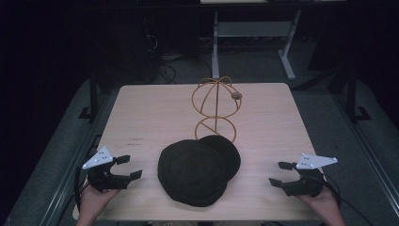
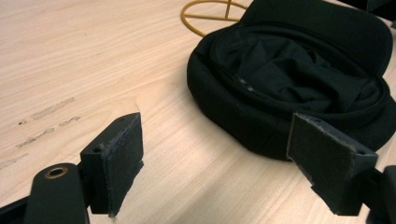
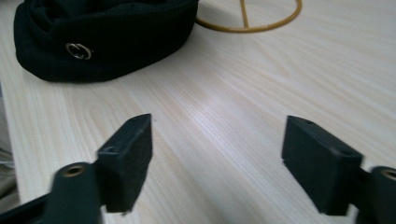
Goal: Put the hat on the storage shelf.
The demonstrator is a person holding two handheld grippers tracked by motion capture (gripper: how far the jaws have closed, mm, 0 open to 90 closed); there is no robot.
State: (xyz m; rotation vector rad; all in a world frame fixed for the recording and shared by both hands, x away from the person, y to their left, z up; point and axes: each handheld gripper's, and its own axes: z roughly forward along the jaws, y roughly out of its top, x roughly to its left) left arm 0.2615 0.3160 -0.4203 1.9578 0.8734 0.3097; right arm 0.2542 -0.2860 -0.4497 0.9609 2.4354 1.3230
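— So, starting from the left edge of the desk (image 1: 141, 113): what's there?

— The left gripper (image 1: 128, 166), held in a hand (image 1: 96, 200) at the near left corner. Its jaws stand well apart with nothing between them, pointing toward the middle.

— And in the left gripper view?

— Both pads (image 2: 122, 161) hang over bare wood, with the hat (image 2: 299, 79) just ahead, its lining facing up.

— Where does the hat sit on the desk?

— Near the front edge, about the middle, its brim toward the far side. Black, lying upside down. The right gripper view catches a small metal emblem (image 3: 78, 51) on its side.

— Behind it?

— A gold wire stand (image 1: 215, 106), upright; its ring base touches or slips just under the hat's far rim, I cannot tell which.

— The right side?

— The right gripper (image 1: 281, 173) at the near right corner, released too, jaws wide, empty, well apart from the hat.
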